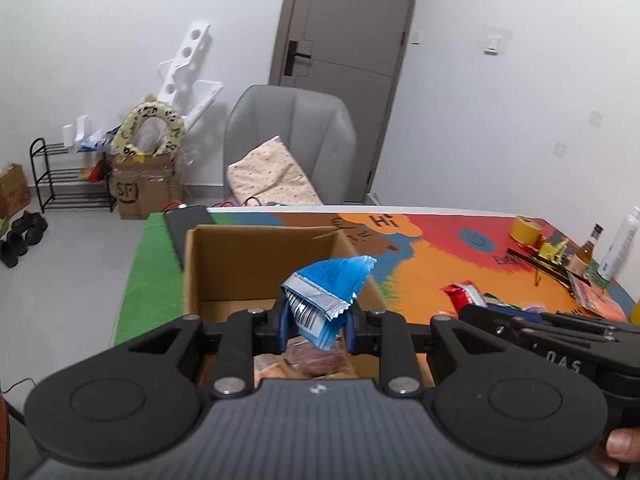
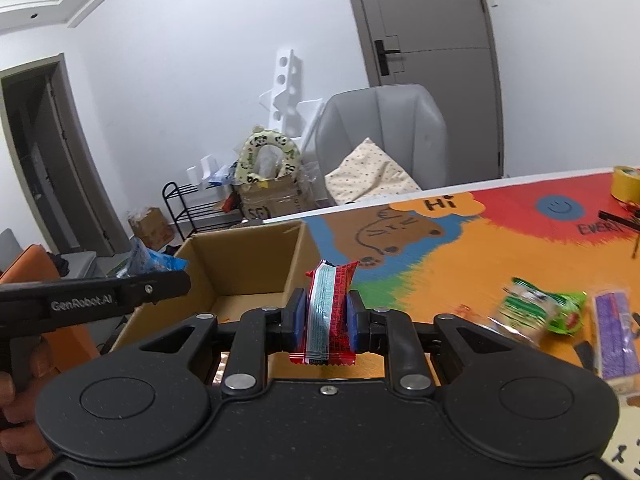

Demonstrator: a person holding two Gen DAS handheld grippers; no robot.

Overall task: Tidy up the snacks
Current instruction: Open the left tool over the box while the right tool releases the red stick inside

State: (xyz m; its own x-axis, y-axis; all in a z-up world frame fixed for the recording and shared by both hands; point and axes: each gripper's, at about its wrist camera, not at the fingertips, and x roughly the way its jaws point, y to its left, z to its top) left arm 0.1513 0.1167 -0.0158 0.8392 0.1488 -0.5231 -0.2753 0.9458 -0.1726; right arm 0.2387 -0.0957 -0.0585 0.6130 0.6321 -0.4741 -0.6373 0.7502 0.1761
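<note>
My left gripper (image 1: pixel 318 320) is shut on a blue snack packet (image 1: pixel 326 294) and holds it above the open cardboard box (image 1: pixel 256 256). Snacks lie in the box's near end below it (image 1: pixel 316 358). My right gripper (image 2: pixel 323 314) is shut on a red snack packet (image 2: pixel 330 312), held upright over the box's right wall (image 2: pixel 294 264). The blue packet also shows in the right wrist view (image 2: pixel 154 262), left of the box. The red packet also shows in the left wrist view (image 1: pixel 464 294).
A green snack bag (image 2: pixel 540 306) and a purple-wrapped snack (image 2: pixel 614 336) lie on the colourful table mat (image 2: pixel 460 272) to the right. A yellow tape roll (image 1: pixel 526 229), bottles (image 1: pixel 588 254) and clutter stand at the far right. A grey chair (image 1: pixel 292 140) stands behind the table.
</note>
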